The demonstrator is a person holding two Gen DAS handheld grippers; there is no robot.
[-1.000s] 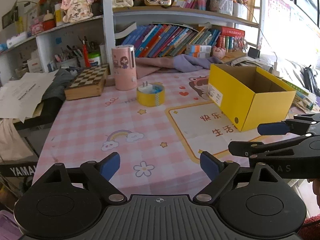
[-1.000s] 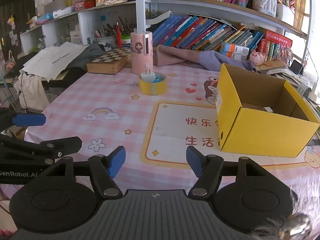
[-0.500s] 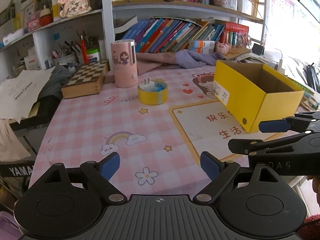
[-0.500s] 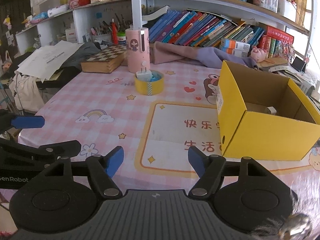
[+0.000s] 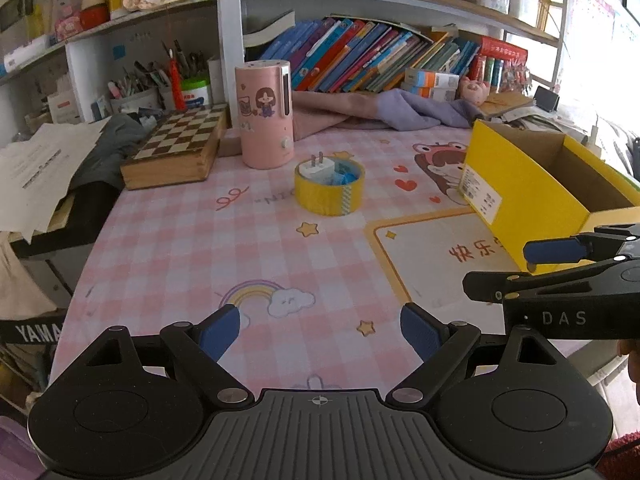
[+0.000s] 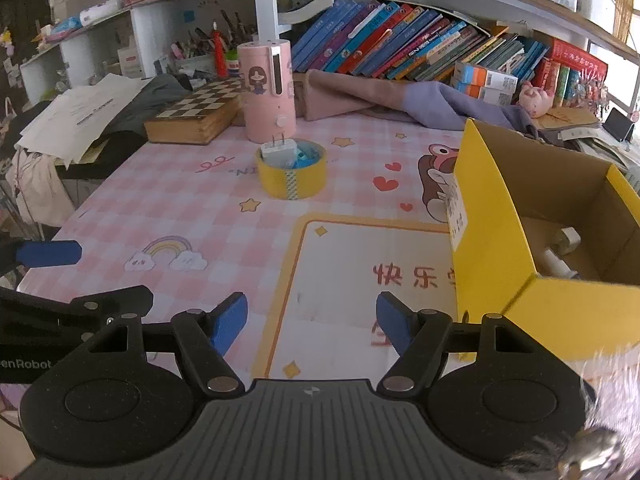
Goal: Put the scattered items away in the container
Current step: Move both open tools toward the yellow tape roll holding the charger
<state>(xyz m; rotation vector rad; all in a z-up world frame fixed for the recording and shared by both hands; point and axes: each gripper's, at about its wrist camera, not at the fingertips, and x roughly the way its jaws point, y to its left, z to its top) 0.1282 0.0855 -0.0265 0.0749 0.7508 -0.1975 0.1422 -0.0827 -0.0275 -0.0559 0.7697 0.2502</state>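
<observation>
A yellow tape roll (image 5: 329, 192) (image 6: 291, 178) lies flat on the pink checked tablecloth, with a white plug adapter (image 5: 318, 168) (image 6: 277, 148) and something blue resting in its hole. An open yellow cardboard box (image 5: 532, 196) (image 6: 496, 240) stands to the right, with white items (image 6: 560, 252) inside. My left gripper (image 5: 320, 332) is open and empty, low over the near table edge. My right gripper (image 6: 312, 320) is open and empty, just left of the box's near corner. Each gripper shows at the edge of the other's view.
A pink cylinder (image 5: 264, 114) with a cartoon girl stands behind the tape roll. A wooden chessboard box (image 5: 176, 148) lies to its left. Pink and purple cloth (image 5: 384, 112) lies along the back. Shelves of books (image 5: 380, 56) rise behind. Papers (image 5: 36, 168) hang at the left.
Both grippers have moved forward over the table toward the tape roll and box, which look larger and nearer. Both stay open and empty.
</observation>
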